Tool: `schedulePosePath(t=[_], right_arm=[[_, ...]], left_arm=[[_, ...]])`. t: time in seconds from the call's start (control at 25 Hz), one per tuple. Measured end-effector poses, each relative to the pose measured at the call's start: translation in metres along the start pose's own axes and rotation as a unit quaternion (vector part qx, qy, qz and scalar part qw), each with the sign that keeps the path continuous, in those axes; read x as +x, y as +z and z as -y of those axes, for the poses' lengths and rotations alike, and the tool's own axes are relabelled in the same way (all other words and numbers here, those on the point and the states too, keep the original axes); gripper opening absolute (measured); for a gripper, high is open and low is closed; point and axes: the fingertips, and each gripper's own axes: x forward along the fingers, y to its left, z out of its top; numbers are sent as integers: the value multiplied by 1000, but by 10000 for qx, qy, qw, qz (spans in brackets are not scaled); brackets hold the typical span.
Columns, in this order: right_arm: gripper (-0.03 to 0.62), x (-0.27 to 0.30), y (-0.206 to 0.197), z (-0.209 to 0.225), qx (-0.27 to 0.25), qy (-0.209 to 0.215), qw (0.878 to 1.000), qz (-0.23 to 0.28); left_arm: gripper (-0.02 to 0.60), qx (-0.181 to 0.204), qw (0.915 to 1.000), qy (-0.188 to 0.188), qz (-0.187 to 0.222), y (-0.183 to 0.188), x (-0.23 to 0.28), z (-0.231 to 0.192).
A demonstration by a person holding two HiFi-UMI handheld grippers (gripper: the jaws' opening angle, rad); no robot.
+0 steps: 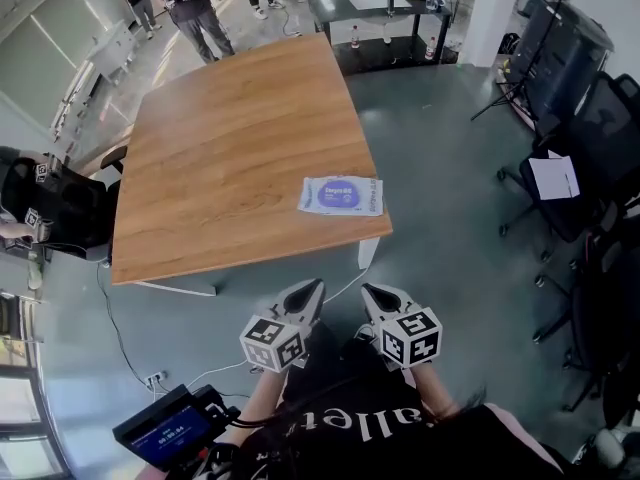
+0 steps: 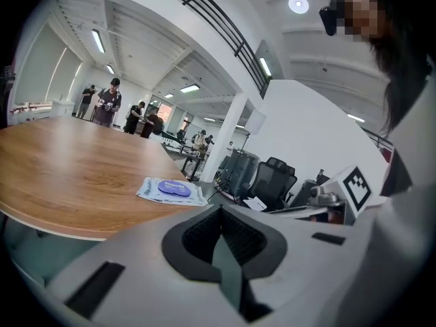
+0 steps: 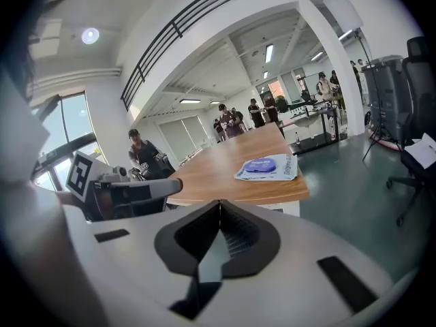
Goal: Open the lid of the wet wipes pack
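Head view: wet wipes pack point(image 1: 341, 195) lying ahead of both claws, lid point(image 1: 341, 194) shut.
The pack is seen flat, long axis crosswise to the approach, purple lid facing up, with the near right corner of the surface point(image 1: 230, 158) just beyond it. Short of the pack, off the surface and well apart from it, the left claw point(image 1: 310, 288) and right claw point(image 1: 372, 291) are held side by side, each pressed together on nothing. The pack lies between their lines, so neither is judged clearly nearer.
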Motion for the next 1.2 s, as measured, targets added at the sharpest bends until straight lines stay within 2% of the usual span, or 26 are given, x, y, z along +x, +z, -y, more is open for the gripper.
schedulePosePath(t=[0.32,0.64,0.8,1.0,1.2], right_arm=[[11,13,7,28,204,-137,9997,3],[11,39,43,69,356,-502,9980,159],[11,74,59,74,382,-594,9974,115],[12,85,60,74,321,-467,9984,-26],[11,110,64,82,368,-630,9972,-171]], left_arm=[[2,134,9997,53,-207,11,28,-23],[2,385,9976,64,-573,30,75,-79],[2,700,9936,36,-888,42,95,-119],[2,945,9879,-35,-1230,36,108,-129],[2,1165,9795,-221,-1630,30,137,-160]])
